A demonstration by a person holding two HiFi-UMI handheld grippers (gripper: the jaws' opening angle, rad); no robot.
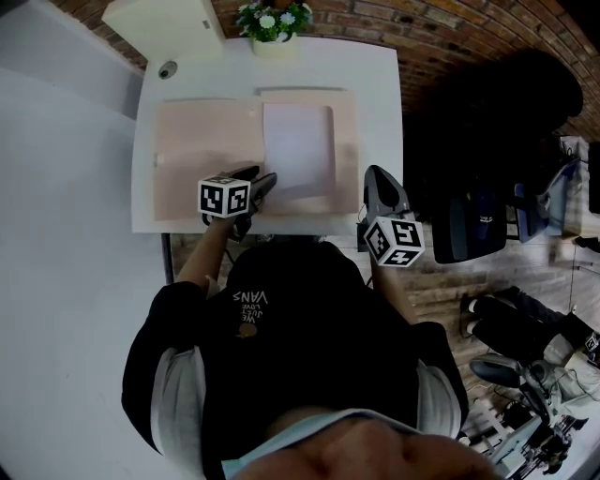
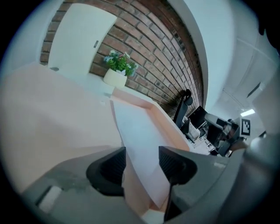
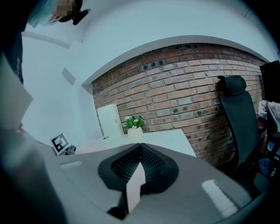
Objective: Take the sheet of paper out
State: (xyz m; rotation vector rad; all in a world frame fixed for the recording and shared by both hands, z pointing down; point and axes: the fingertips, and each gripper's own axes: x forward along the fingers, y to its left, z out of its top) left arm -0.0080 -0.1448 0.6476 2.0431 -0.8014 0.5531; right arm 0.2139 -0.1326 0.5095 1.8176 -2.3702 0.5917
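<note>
An open pink folder (image 1: 197, 155) lies on the white table (image 1: 375, 84), with a white sheet of paper (image 1: 298, 145) on its right half. My left gripper (image 1: 262, 186) is at the folder's near edge, by the sheet's near left corner. In the left gripper view its jaws (image 2: 142, 159) stand open, and the sheet (image 2: 138, 127) and the pink folder (image 2: 52, 113) run between them without the pads pressing. My right gripper (image 1: 375, 176) is at the folder's near right corner. It (image 3: 140, 162) is shut on a thin pink folder edge (image 3: 134, 188).
A potted plant (image 1: 274, 23) and a white box (image 1: 164, 28) stand at the table's far edge, with a small round object (image 1: 168, 68) near the far left corner. A black office chair (image 3: 238, 118) and dark equipment (image 1: 525, 225) stand to the right of the table.
</note>
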